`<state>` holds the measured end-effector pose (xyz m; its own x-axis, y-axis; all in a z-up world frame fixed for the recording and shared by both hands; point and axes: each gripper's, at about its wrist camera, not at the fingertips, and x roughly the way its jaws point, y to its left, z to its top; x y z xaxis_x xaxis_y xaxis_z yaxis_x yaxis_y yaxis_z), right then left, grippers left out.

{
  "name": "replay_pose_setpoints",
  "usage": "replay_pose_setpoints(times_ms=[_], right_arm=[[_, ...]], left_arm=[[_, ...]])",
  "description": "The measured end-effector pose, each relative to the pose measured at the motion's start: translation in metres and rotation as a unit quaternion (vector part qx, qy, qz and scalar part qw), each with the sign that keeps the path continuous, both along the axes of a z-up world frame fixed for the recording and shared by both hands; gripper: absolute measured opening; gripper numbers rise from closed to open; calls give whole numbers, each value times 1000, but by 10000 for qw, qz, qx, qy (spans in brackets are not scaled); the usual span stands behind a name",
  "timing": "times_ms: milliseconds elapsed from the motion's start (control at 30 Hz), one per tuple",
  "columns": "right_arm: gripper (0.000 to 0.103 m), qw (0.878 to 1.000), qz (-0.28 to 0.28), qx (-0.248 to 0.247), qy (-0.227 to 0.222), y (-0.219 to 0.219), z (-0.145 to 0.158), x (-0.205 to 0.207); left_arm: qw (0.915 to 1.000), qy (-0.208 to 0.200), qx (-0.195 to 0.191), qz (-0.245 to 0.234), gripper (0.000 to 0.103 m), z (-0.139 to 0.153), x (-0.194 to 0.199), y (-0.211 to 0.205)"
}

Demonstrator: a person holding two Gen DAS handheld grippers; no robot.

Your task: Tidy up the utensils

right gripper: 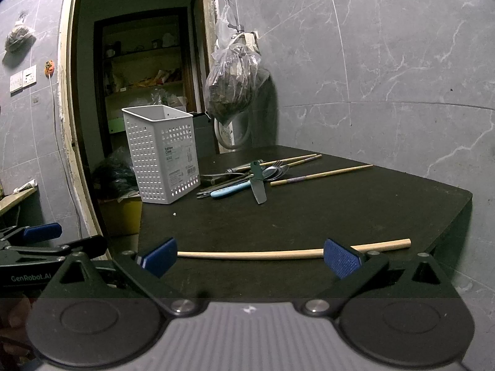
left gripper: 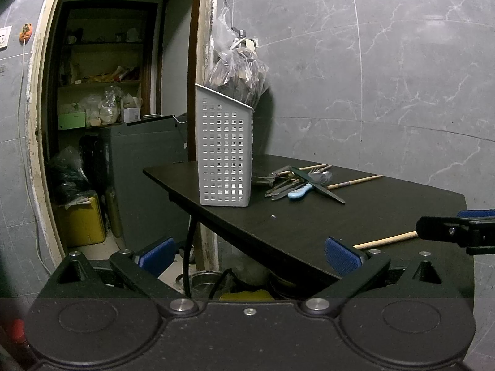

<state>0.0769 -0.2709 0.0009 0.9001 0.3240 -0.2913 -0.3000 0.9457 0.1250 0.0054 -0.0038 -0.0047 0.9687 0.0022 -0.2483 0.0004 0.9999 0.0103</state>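
Note:
A white perforated utensil holder stands upright near the far left corner of the dark table. Right of it lies a pile of utensils: spoons, forks, a blue-handled piece, a green-handled knife and wooden chopsticks. One lone wooden chopstick lies along the near edge. My right gripper is open, its fingers straddling that chopstick just short of it. Off the table's left edge, my left gripper is open and empty.
A plastic bag of dark contents hangs on the grey tiled wall behind the holder. A doorway at left opens onto cluttered shelves, a grey appliance and a yellow bin. Pots sit below the table edge.

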Motion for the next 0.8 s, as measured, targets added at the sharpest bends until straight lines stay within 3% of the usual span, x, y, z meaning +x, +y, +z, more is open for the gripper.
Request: replay_pose_setpoints(times_ms=[800], right_arm=[[103,10000,3,6,19,1,-3,2]], left_arm=[[10000,93,-25,-4,103,-14,9,2]])
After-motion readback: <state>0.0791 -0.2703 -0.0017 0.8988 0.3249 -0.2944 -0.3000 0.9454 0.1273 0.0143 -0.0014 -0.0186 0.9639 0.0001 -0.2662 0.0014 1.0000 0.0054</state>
